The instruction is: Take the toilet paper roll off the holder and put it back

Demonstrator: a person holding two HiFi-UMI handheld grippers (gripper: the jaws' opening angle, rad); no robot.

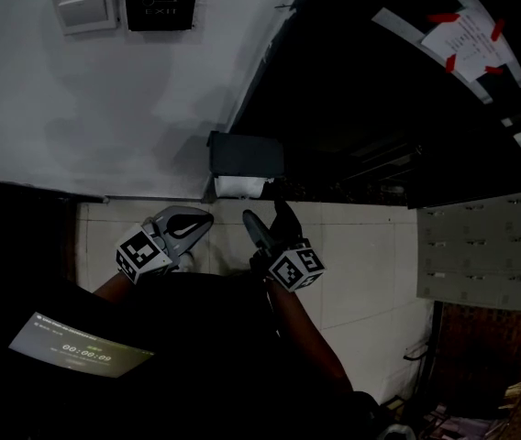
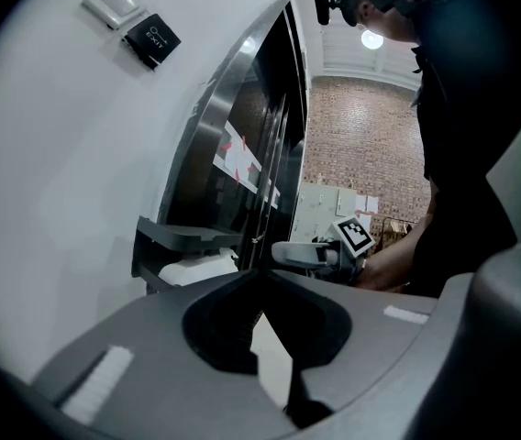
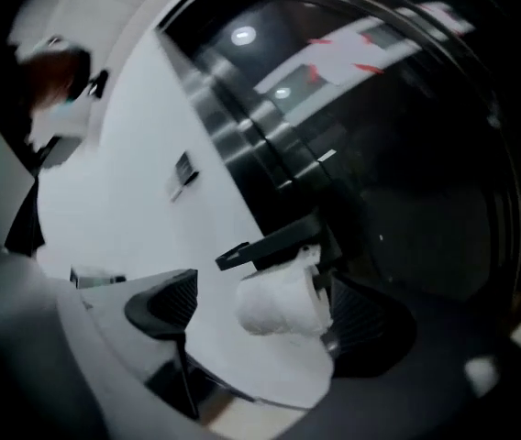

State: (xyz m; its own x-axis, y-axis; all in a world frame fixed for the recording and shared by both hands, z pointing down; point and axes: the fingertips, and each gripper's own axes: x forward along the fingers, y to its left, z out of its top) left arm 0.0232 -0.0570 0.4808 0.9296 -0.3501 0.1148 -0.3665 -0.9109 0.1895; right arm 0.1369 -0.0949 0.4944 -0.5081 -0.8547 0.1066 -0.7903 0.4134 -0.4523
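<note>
The white toilet paper roll (image 1: 239,186) sits in a dark grey wall holder (image 1: 247,154) under its flat cover. My right gripper (image 1: 267,216) is just below it, jaws open. In the right gripper view the roll (image 3: 279,301) hangs from the holder (image 3: 274,244) between the open jaws of that gripper (image 3: 265,314). It is close to the right finger (image 3: 366,324), and white wall shows between it and the left finger (image 3: 164,305). My left gripper (image 1: 201,220) is lower left of the holder, shut and empty. Past its tips (image 2: 262,278) are the holder (image 2: 182,238) and the roll (image 2: 192,266).
On the white wall above are a white switch plate (image 1: 84,5) and a black exit sign (image 1: 161,3). A dark curved metal-framed panel with taped paper (image 1: 467,35) stands right of the holder. Grey lockers (image 1: 485,246) stand at right, and a lit screen (image 1: 77,346) at lower left.
</note>
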